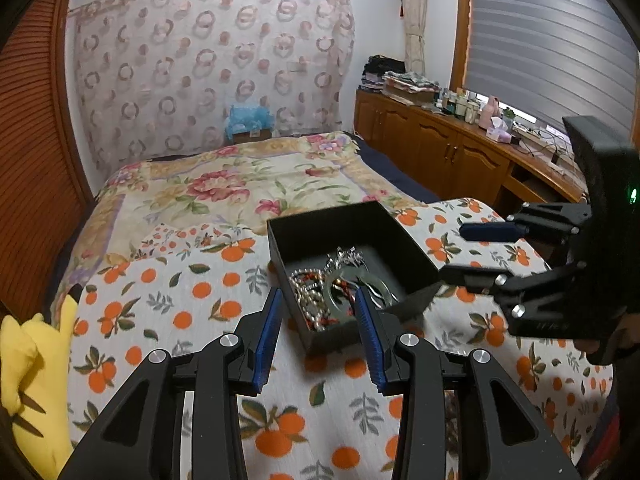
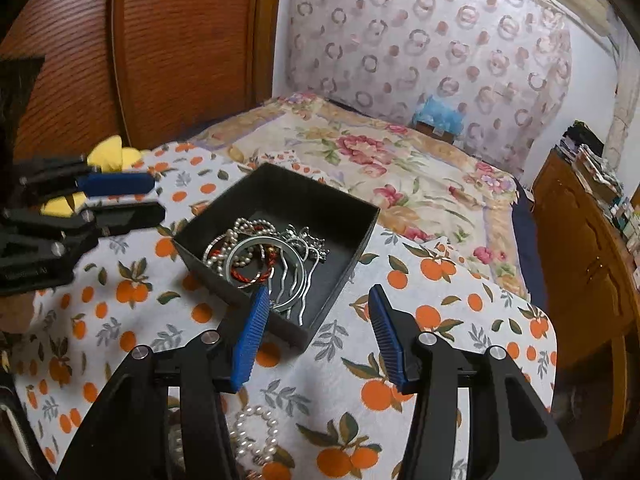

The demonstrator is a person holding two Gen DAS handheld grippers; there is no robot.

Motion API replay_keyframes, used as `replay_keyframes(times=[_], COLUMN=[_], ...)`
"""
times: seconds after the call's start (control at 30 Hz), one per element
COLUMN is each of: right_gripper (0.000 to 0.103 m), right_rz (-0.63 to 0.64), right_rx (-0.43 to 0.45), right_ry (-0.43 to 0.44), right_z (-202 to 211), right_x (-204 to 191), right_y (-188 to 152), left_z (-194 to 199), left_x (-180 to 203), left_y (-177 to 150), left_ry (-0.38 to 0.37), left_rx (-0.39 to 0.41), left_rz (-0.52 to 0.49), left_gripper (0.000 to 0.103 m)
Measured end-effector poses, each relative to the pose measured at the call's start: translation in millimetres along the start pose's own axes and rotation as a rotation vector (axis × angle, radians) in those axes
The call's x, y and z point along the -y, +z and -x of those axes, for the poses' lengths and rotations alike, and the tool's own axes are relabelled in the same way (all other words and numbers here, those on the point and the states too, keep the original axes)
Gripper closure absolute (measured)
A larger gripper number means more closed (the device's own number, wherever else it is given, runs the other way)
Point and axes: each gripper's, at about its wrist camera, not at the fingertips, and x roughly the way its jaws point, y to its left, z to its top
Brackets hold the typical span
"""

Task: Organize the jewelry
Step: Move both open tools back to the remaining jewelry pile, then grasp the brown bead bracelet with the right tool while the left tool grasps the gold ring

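Both wrist views, sorting in progress. A black open box (image 2: pixel 280 200) stands on an orange-print cloth (image 2: pixel 340 380) spread over the foot of a bed (image 2: pixel 400 160). It already holds a tangle of jewelry: a silver bangle (image 2: pixel 266 245), a pearl strand (image 2: pixel 234 240), a red twisted cord bracelet (image 2: pixel 256 276) and a wavy metal hair fork (image 2: pixel 296 292).

The left tool (image 1: pixel 318 334) hovers over the near corner of the box, its blue pads apart with nothing between them. The right tool (image 2: pixel 316 336) hangs at the box's other near corner, pads likewise apart and empty; one pad overlaps the box wall in the picture, and contact cannot be told.

One pearl bracelet (image 2: pixel 256 432) lies outside the box on the cloth, just below the right tool. A further piece may lie beside it at the frame's lower edge, too cut off to name.

Judged step: between deposits, with most pieces boxed. The next move likely calls for the right tool to draw back and dip to the loose bracelet, close on a few beads without snagging the cloth, then carry it over the rim.

A yellow plush toy (image 1: pixel 36 380) sits at the cloth's edge. No legible brand, label or writing appears in either view.
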Motion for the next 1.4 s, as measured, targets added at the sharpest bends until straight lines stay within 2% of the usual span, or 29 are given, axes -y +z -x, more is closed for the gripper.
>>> replay_keyframes(times=[0.27,0.3,0.53,0.67,0.77,1.03,1.1,1.13,1.4], right_gripper=[0.050,0.055,0.067,0.078,0.079,0.079,0.085,0.088,0.088], right_rz=[-0.024,-0.027,-0.060,-0.089,-0.114,-0.131,-0.124,-0.114,-0.134], right_rx=[0.034,0.033,-0.003,-0.045,-0.062,-0.099,-0.099,-0.092,0.056], right_ry=[0.027,0.029,0.070,0.103,0.123,0.157,0.154,0.162,0.150], right_z=[29.1,31.9,39.8,34.2,28.2,12.6,13.0,14.8,59.0], right_x=[-11.3,-12.8,-22.0,-23.7,-23.5,-26.0,-27.2,-29.0,-18.0], right_y=[-26.2,-31.2,-78.1,-103.7,-114.3,-120.7,-120.0,-119.6,-102.4], left_z=[14.9,16.4,17.2,12.6,9.5,5.1,3.7,3.1,-1.5], left_x=[12.1,13.8,30.8,43.8,47.9,54.5,56.4,57.2,65.0], left_y=[-28.3,-32.2,-63.6,-80.6,-88.0,-100.7,-104.2,-105.5,-109.2], left_ry=[-0.022,-0.025,-0.074,-0.091,-0.107,-0.135,-0.144,-0.148,-0.165], left_rx=[-0.016,-0.019,-0.070,-0.106,-0.122,-0.161,-0.173,-0.177,-0.201], left_rz=[-0.001,0.000,0.004,-0.020,-0.016,-0.033,-0.036,-0.036,-0.055], left_gripper=[0.066,0.066,0.066,0.066,0.066,0.065,0.065,0.065,0.064])
